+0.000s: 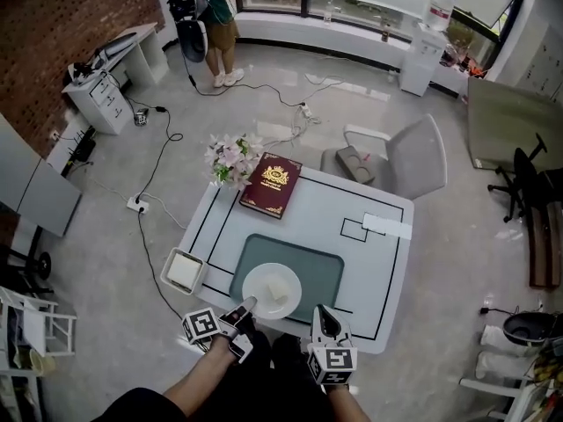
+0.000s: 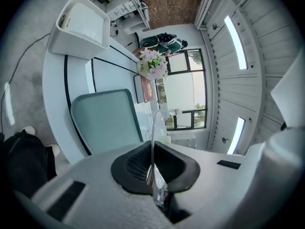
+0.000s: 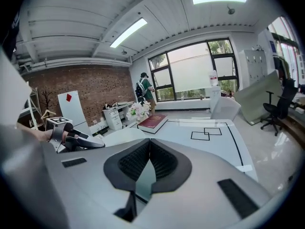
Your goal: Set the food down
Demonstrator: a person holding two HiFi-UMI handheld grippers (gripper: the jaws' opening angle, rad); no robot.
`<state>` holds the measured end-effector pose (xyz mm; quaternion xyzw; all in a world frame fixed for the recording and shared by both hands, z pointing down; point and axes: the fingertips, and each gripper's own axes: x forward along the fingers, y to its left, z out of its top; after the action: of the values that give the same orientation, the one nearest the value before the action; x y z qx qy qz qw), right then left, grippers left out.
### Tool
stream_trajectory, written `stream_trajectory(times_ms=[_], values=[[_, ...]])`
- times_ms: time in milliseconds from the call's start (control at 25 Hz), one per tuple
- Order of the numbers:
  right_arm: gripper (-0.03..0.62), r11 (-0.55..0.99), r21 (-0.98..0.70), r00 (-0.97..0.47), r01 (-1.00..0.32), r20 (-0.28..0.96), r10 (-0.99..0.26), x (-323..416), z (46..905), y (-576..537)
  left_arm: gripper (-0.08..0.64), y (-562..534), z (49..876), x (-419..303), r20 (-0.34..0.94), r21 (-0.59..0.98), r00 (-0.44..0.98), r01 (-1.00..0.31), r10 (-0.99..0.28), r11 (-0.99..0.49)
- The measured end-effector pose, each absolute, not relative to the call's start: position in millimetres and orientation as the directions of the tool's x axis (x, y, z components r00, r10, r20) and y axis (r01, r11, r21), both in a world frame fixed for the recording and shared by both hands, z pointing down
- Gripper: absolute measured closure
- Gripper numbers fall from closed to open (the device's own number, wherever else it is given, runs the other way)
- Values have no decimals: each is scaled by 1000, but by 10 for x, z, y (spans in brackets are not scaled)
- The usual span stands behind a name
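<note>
A white plate (image 1: 264,284) carries a pale, square piece of food (image 1: 280,289) and is over the near part of the green mat (image 1: 325,266). My left gripper (image 1: 244,309) is shut on the plate's near left rim; in the left gripper view the rim (image 2: 153,132) shows as a thin white edge pinched between the jaws. Whether the plate rests on the mat I cannot tell. My right gripper (image 1: 324,313) is at the table's near edge, right of the plate, shut and holding nothing. In the right gripper view its jaws meet (image 3: 149,142).
A white square dish (image 1: 184,271) stands at the table's (image 1: 369,262) near left corner. A red book (image 1: 271,184) and a bunch of flowers (image 1: 230,159) are at the far left, a white card (image 1: 387,226) at the right. A grey chair (image 1: 413,156) stands beyond the table.
</note>
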<state>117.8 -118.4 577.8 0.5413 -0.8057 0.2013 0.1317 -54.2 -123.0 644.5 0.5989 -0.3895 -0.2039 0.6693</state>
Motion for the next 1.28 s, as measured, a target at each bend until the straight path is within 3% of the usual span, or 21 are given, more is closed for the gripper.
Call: stream_trajectory(times_ms=[440, 600, 1280], values=[[583, 316, -200, -374, -927, 453, -809, 1242, 5842, -1391, 547, -1483, 6456, -460, 298, 953, 622, -230, -724, 194], [583, 299, -198, -358, -933, 467, -808, 1231, 5887, -1397, 548, -1594, 6552, -370, 330, 937, 652, -316, -682, 151], [583, 141, -157, -204, -978, 538, -818, 1464, 5997, -1286, 548, -1831, 7278, 119, 464, 880, 729, -444, -504, 168]])
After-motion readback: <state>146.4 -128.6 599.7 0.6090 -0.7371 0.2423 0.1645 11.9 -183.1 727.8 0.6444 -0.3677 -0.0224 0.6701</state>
